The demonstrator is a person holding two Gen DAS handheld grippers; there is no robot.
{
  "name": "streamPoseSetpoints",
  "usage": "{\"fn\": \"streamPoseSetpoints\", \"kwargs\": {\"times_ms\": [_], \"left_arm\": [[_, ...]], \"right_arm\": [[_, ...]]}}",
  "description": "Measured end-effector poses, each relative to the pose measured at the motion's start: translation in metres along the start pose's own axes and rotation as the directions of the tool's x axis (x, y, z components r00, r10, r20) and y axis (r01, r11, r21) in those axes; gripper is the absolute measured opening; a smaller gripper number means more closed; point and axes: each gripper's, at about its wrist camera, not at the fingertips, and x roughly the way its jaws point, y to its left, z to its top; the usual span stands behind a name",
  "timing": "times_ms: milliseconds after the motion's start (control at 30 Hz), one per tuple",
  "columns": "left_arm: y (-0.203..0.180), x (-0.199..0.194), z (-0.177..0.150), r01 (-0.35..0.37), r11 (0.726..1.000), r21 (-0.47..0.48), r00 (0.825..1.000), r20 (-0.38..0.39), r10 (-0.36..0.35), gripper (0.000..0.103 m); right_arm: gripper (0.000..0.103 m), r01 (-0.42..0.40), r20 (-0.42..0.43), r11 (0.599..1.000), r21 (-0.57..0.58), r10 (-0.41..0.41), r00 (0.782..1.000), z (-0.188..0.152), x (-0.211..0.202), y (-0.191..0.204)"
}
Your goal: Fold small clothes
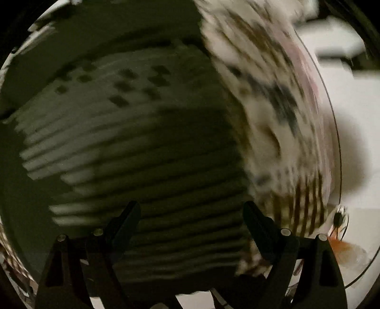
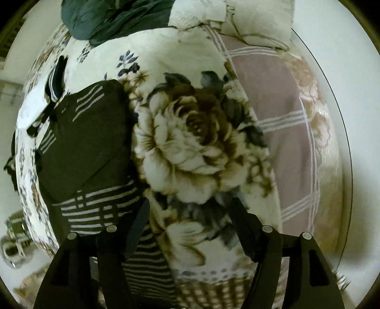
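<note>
A dark green garment with white stripes [image 2: 83, 152] lies on the flowered cover at the left of the right wrist view. It fills most of the blurred left wrist view [image 1: 118, 142]. My left gripper [image 1: 192, 214] is open just above it, nothing between its fingers. My right gripper [image 2: 190, 211] is open and empty; its left finger [image 2: 139, 221] is over the garment's striped edge, its right finger over the flower print.
The flowered cover [image 2: 194, 142] spreads over a round glass table [image 2: 342, 133]. A dark teal cloth [image 2: 114, 16] and a cream cloth [image 2: 256, 23] lie at the far side. A pink checked part [image 2: 273, 99] is at right. A glass object [image 2: 14, 240] stands at the left edge.
</note>
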Motion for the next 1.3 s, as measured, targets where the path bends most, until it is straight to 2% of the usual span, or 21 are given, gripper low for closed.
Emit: {"fn": "streamPoseSetpoints", "kwargs": {"times_ms": [100,200,233,300,367,433,667,833,900,967,1033,1133,1300], "left_arm": [[-0.030,0.032,-0.014,-0.013,1.000,0.013,0.998,-0.055,0.014,0.087],[-0.050,0.056,-0.022,-0.102,0.992,0.069,0.993,-0.049,0.105,0.086],[-0.054,0.061,-0.023,-0.134,0.987,0.087,0.990,-0.027,0.137,0.075],[-0.051,0.057,-0.023,-0.146,0.987,0.072,0.989,0.018,0.145,0.053],[-0.043,0.047,-0.023,-0.143,0.988,0.053,0.989,0.052,0.140,0.011],[-0.032,0.038,-0.024,-0.106,0.994,0.019,0.992,0.073,0.104,0.005],[-0.019,0.006,-0.035,-0.098,0.993,-0.066,0.983,0.148,0.107,0.004],[-0.009,-0.019,-0.041,-0.069,0.988,-0.136,0.979,0.181,0.094,0.004],[-0.002,-0.025,-0.047,-0.067,0.986,-0.153,0.976,0.195,0.097,0.004],[0.005,-0.030,-0.051,-0.064,0.983,-0.169,0.974,0.204,0.099,0.004],[0.019,-0.040,-0.061,-0.059,0.980,-0.189,0.972,0.211,0.099,0.004],[0.039,-0.053,-0.064,-0.043,0.975,-0.220,0.968,0.234,0.095,0.004],[0.077,-0.084,-0.065,-0.017,0.959,-0.284,0.950,0.294,0.104,0.004]], "right_arm": [[0.071,-0.008,-0.005,0.999,-0.038,0.008,1.000,0.007,0.007,-0.005],[0.071,-0.020,-0.016,0.997,-0.069,0.019,1.000,0.014,0.016,-0.006],[0.071,-0.026,-0.017,0.997,-0.074,0.024,1.000,0.016,0.019,-0.005],[0.071,-0.059,-0.026,0.996,-0.064,0.057,0.998,0.024,0.024,-0.003],[0.071,-0.104,-0.036,0.993,-0.048,0.102,0.994,0.037,0.032,0.004],[0.071,-0.137,-0.033,0.990,-0.044,0.135,0.990,0.048,0.038,0.015],[0.071,-0.256,-0.034,0.965,-0.051,0.254,0.966,0.119,0.072,0.084],[0.070,-0.254,-0.064,0.967,-0.037,0.251,0.966,0.170,0.104,0.117],[0.056,-0.268,-0.104,0.963,-0.020,0.264,0.959,0.183,0.123,0.125],[0.020,-0.249,-0.143,0.969,-0.008,0.245,0.959,0.187,0.139,0.131],[0.011,-0.238,-0.135,0.971,-0.010,0.235,0.963,0.186,0.142,0.138],[0.008,-0.222,-0.098,0.975,-0.027,0.218,0.971,0.181,0.128,0.149],[0.008,-0.183,-0.062,0.979,-0.086,0.178,0.982,0.178,0.076,0.189]]}}
